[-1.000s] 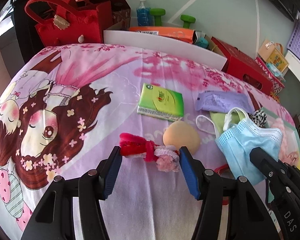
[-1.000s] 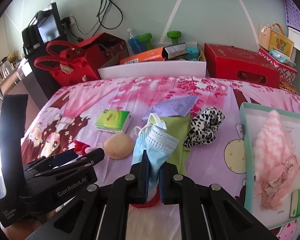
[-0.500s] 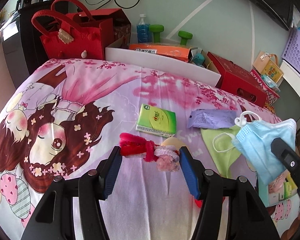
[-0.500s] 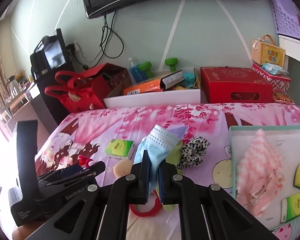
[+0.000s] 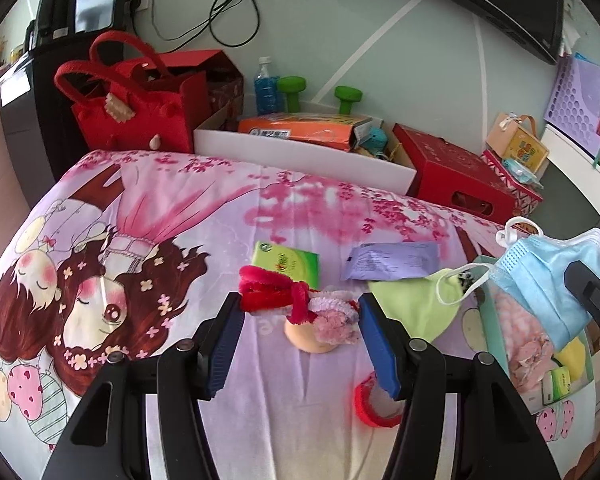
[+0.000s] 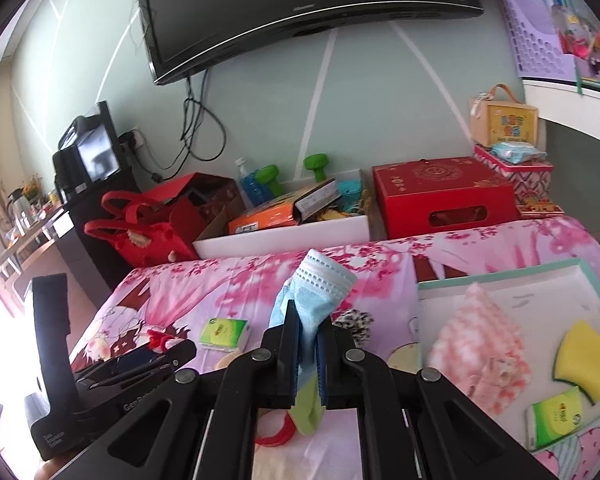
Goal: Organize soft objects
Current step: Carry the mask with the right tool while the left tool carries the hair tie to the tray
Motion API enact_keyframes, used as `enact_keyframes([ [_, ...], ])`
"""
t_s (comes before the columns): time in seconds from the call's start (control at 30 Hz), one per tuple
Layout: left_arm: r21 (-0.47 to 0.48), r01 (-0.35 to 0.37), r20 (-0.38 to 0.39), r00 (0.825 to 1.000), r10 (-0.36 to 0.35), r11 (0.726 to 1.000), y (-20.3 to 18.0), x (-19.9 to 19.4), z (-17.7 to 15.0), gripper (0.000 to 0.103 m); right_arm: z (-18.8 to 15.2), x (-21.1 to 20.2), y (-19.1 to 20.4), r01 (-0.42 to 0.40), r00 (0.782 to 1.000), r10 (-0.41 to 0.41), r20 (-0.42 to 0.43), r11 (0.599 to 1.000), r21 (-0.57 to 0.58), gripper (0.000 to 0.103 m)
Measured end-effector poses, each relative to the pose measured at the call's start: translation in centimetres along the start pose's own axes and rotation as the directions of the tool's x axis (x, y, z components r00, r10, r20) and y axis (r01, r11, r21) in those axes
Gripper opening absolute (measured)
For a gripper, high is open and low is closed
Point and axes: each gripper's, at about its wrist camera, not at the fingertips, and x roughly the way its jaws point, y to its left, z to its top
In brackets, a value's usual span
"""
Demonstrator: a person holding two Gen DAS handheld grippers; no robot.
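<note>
My left gripper is shut on a red and pink fuzzy hair tie, held above the bed. My right gripper is shut on a blue face mask, lifted above the bed; the mask also shows in the left wrist view. On the pink bedspread lie a green tissue pack, a purple packet, a green cloth, a peach sponge and a leopard scrunchie. A teal-rimmed tray at the right holds a pink cloth, a yellow sponge and a tissue pack.
A red ring lies on the bed near me. Behind the bed stand a red bag, a white box with an orange carton, and a red box. A TV hangs on the wall.
Both grippers have risen higher above the bed with their loads. The blue mask has been lifted off the pile and moved right toward the tray.
</note>
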Motion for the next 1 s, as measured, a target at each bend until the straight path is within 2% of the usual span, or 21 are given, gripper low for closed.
enact_keyframes([
  [0.23, 0.039, 0.037, 0.009, 0.999, -0.038, 0.999, -2.4, -0.1, 0.3, 0.060, 1.1, -1.5, -2.9, 0.078, 0.996, -0.080, 0.040, 0.996, 0.043, 0.007],
  [0.43, 0.085, 0.062, -0.005, 0.998, -0.062, 0.994, -4.8, 0.3, 0.1, 0.060, 1.8, -2.0, -5.7, 0.143, 0.989, -0.146, 0.037, 0.986, 0.087, 0.007],
  [0.63, 0.138, 0.098, -0.025, 0.995, -0.096, 0.985, -7.5, 1.0, -0.3, 0.060, 1.6, -1.9, -9.3, 0.256, 0.965, -0.262, 0.026, 0.957, 0.139, 0.007],
  [0.87, 0.199, 0.116, -0.063, 0.992, -0.106, 0.973, -10.2, 2.0, -1.2, 0.060, 1.1, -1.7, -13.3, 0.338, 0.939, -0.345, 0.010, 0.924, 0.181, 0.007],
  [1.0, 0.264, 0.147, -0.084, 0.988, -0.129, 0.953, -12.8, 2.3, -1.7, 0.060, 0.7, -1.7, -15.4, 0.363, 0.929, -0.370, -0.008, 0.906, 0.219, 0.007],
])
